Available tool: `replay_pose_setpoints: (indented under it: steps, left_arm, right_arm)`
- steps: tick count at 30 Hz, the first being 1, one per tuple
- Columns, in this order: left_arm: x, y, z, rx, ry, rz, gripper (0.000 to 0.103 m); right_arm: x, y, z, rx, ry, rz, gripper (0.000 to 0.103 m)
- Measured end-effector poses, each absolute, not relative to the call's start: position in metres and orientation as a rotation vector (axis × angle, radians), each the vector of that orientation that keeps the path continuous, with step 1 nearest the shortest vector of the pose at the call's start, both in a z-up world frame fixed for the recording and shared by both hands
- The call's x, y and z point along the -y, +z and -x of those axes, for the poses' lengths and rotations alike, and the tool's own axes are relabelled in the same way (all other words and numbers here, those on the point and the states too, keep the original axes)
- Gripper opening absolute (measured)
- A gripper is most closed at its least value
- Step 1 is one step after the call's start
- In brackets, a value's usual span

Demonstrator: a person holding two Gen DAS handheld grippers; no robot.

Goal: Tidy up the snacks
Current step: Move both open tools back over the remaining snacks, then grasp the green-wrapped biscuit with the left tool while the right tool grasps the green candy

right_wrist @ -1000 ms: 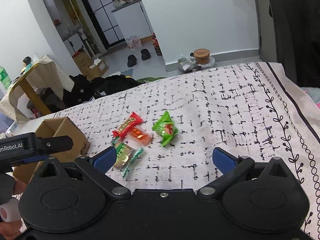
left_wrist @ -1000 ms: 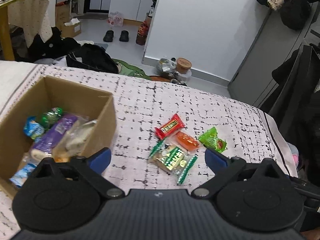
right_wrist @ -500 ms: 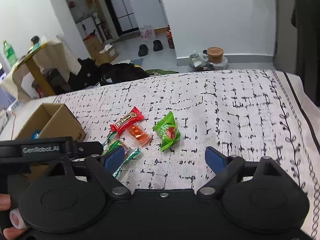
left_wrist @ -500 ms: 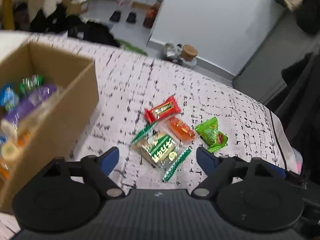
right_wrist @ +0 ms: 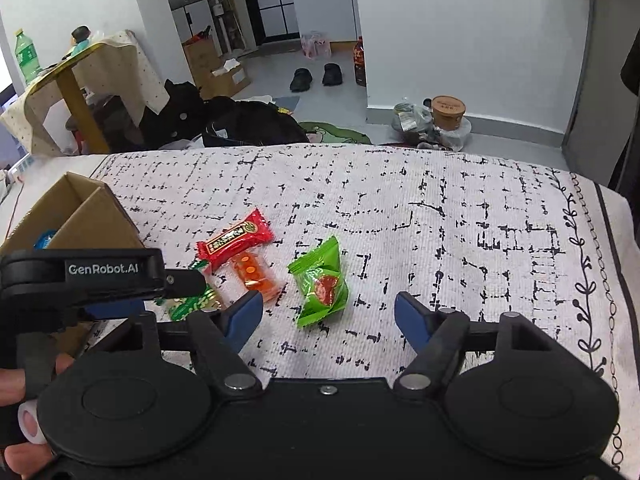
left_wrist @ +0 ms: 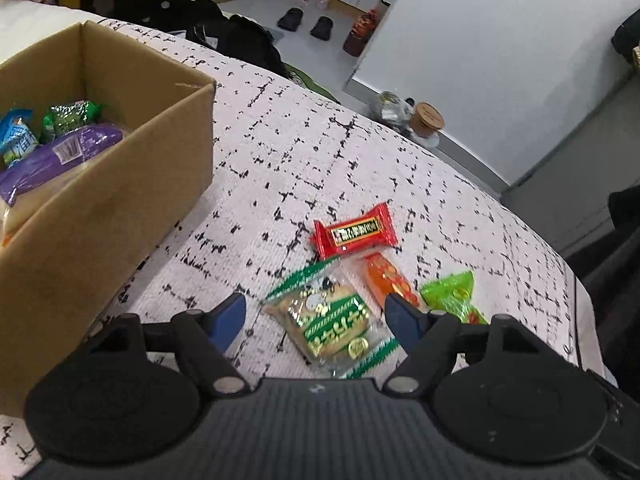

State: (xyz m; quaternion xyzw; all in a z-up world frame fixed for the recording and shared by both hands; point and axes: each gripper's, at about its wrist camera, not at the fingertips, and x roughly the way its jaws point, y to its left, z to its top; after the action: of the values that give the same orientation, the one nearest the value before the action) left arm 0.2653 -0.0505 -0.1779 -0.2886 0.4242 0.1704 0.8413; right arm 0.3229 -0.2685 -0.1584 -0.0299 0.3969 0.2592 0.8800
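Left claw (left_wrist: pixel 316 318) spread wide, low centre frame, straddling a green-striped cracker packet (left_wrist: pixel 334 320) on the patterned bed cover (left_wrist: pixel 280 152). Right claw (right_wrist: pixel 328 314) also spread, empty, below the green candy (right_wrist: pixel 320 284). Cardboard box (left_wrist: pixel 108 184) at left holds snacks.

- The left gripper (left_wrist: pixel 316 318) has been brought away from the cardboard box (left_wrist: pixel 120 184) and lowered over the green-striped cracker packet (left_wrist: pixel 332 320).
- The packet is now framed between its spread fingers.
- The right gripper (right_wrist: pixel 328 314) has been moved nearer to the green candy packet (right_wrist: pixel 320 284).
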Motion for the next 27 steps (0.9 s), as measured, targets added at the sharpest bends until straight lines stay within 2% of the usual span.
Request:
replay_pose_setpoints:
  steps: [8,19,20,22,23,27]
  left_arm:
    - [0.060,-0.193,-0.282,-0.952,0.411,0.567,0.076]
    - [0.059,-0.195,-0.274,-1.005,0.387,0.471,0.076]
    - [0.059,-0.196,-0.274,-1.009,0.383,0.454,0.074]
    - [0.056,-0.196,-0.274,-1.013,0.390,0.432,0.062]
    - [0.055,-0.195,-0.274,-1.010,0.398,0.421,0.048]
    - [0.046,-0.192,-0.278,-0.998,0.384,0.413,0.048]
  right_arm:
    - [0.260,-0.168,-0.327,-0.826,0.535,0.038,0.064]
    - [0.255,-0.179,-0.333,-0.832,0.513,0.030,0.063]
    - [0.254,-0.180,-0.334,-0.832,0.512,0.030,0.063]
    - [0.251,-0.183,-0.335,-0.832,0.512,0.034,0.061]
    - [0.248,-0.184,-0.336,-0.836,0.513,0.036,0.059]
    - [0.242,-0.187,-0.336,-0.833,0.507,0.055,0.054]
